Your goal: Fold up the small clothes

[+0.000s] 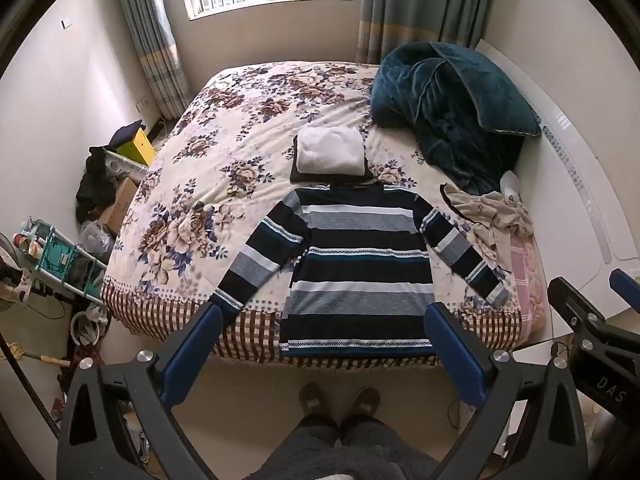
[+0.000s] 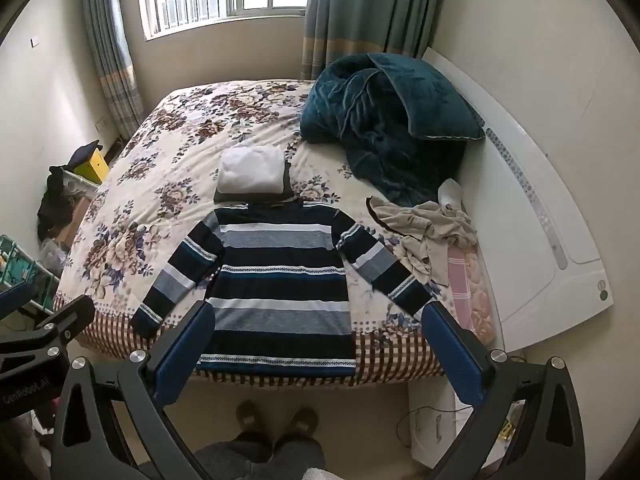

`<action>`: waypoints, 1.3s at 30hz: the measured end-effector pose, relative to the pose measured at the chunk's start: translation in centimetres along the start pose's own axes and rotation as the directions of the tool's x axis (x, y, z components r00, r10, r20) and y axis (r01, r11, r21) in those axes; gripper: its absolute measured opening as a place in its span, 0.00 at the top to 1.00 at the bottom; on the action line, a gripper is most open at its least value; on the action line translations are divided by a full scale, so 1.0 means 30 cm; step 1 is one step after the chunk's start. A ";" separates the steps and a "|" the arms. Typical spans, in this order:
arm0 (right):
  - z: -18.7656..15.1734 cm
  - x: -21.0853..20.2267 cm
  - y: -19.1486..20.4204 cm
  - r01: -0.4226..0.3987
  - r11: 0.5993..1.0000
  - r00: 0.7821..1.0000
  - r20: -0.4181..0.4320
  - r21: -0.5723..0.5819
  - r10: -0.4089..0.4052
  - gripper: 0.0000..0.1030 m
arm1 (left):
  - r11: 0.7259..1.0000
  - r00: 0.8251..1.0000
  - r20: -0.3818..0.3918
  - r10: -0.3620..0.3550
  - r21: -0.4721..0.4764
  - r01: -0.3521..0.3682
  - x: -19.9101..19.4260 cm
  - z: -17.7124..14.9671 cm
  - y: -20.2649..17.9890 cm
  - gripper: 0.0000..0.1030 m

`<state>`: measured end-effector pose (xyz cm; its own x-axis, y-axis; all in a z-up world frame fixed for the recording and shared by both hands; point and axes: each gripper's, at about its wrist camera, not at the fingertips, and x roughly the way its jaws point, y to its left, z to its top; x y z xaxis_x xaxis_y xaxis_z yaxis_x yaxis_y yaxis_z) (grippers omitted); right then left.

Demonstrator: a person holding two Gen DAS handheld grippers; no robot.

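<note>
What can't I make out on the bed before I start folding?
- Dark folded garment: both views, mostly covered by the white folded one.
- Striped sweater collar: both views, its outline is lost against that dark garment.
- Beige crumpled cloth: both views, too bunched to identify.

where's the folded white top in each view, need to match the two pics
Left wrist view: the white top lies at upper centre, on a dark folded piece, just beyond the striped sweater's collar.
Right wrist view: the white top sits left of centre, again just beyond the sweater's collar.
Shared landmark: the teal blanket, heaped to the right of the top in both.
</note>
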<state>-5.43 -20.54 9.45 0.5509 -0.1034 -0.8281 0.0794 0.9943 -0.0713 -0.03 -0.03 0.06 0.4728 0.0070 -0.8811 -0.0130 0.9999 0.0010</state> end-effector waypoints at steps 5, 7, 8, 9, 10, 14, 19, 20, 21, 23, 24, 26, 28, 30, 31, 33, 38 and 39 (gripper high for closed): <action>0.004 -0.001 -0.008 -0.001 1.000 1.000 -0.001 -0.005 0.001 0.00 | 1.000 1.000 0.001 -0.001 0.000 0.001 0.001 0.000 -0.001 0.00; -0.011 -0.007 0.006 -0.003 1.000 1.000 -0.004 -0.006 0.003 0.00 | 1.000 1.000 -0.001 -0.004 -0.002 0.004 0.001 0.000 0.000 0.00; -0.013 -0.007 0.017 -0.001 1.000 1.000 -0.004 -0.008 0.001 0.00 | 1.000 1.000 -0.001 -0.002 -0.004 0.002 0.000 0.001 0.000 0.00; -0.012 -0.007 0.015 -0.002 1.000 1.000 -0.005 -0.008 0.002 0.00 | 1.000 1.000 -0.001 -0.003 -0.005 0.003 -0.001 0.002 -0.001 0.00; -0.012 -0.008 0.014 -0.002 1.000 1.000 -0.004 -0.007 0.002 0.00 | 1.000 1.000 0.002 -0.003 -0.003 0.003 0.000 0.000 -0.001 0.00; -0.010 -0.010 0.015 0.000 1.000 1.000 -0.004 -0.007 0.000 0.00 | 1.000 1.000 0.006 -0.004 -0.005 0.004 -0.002 0.021 -0.004 0.00; -0.010 -0.011 0.010 -0.003 1.000 1.000 -0.004 -0.008 0.003 0.00 | 1.000 1.000 0.007 -0.004 -0.004 0.004 -0.009 0.037 -0.021 0.00; -0.011 -0.011 0.010 -0.003 1.000 1.000 -0.004 -0.008 0.003 0.00 | 1.000 1.000 0.007 -0.004 -0.003 0.004 -0.009 0.037 -0.022 0.00; -0.013 -0.013 0.013 -0.002 1.000 1.000 -0.004 -0.008 0.002 0.00 | 1.000 1.000 0.008 -0.002 -0.003 0.002 -0.010 0.036 -0.022 0.00; -0.011 -0.010 0.009 -0.003 1.000 1.000 -0.003 -0.007 0.003 0.00 | 1.000 1.000 0.011 -0.003 -0.004 0.003 -0.009 0.035 -0.020 0.00; -0.010 -0.010 0.010 -0.002 1.000 1.000 -0.003 -0.008 0.002 0.00 | 1.000 1.000 0.011 -0.003 -0.004 0.003 -0.009 0.035 -0.020 0.00; -0.013 -0.012 0.015 -0.003 1.000 1.000 -0.003 -0.008 0.003 0.00 | 1.000 1.000 0.012 -0.005 -0.004 0.005 -0.011 0.034 -0.018 0.00; -0.012 -0.011 0.015 -0.004 1.000 1.000 -0.002 -0.008 0.004 0.00 | 1.000 1.000 0.012 -0.005 -0.005 0.005 -0.011 0.033 -0.016 0.00; -0.006 -0.008 0.010 -0.003 1.000 1.000 -0.003 -0.008 0.003 0.00 | 1.000 1.000 0.012 -0.009 -0.005 0.009 -0.012 0.033 -0.017 0.00; -0.009 -0.009 0.015 -0.004 1.000 1.000 -0.002 -0.007 0.003 0.00 | 1.000 1.000 0.013 -0.006 -0.003 0.006 -0.011 0.032 -0.016 0.00; -0.006 -0.008 0.014 -0.002 1.000 1.000 -0.004 -0.008 0.002 0.00 | 1.000 1.000 0.014 -0.007 -0.005 0.008 -0.012 0.034 -0.015 0.00; -0.002 -0.005 0.010 -0.003 1.000 1.000 -0.005 -0.008 0.003 0.00 | 1.000 1.000 0.015 -0.008 -0.006 0.008 -0.040 0.048 -0.017 0.00; 0.000 -0.003 0.007 -0.003 1.000 1.000 -0.004 -0.007 0.002 0.00 | 1.000 1.000 0.014 -0.009 -0.006 0.009 -0.041 0.049 -0.017 0.00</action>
<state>-5.48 -20.32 9.50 0.5477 -0.1008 -0.8306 0.0721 0.9947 -0.0732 0.69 -0.53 1.83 0.4856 -0.0020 -0.8742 -0.0138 0.9999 -0.0099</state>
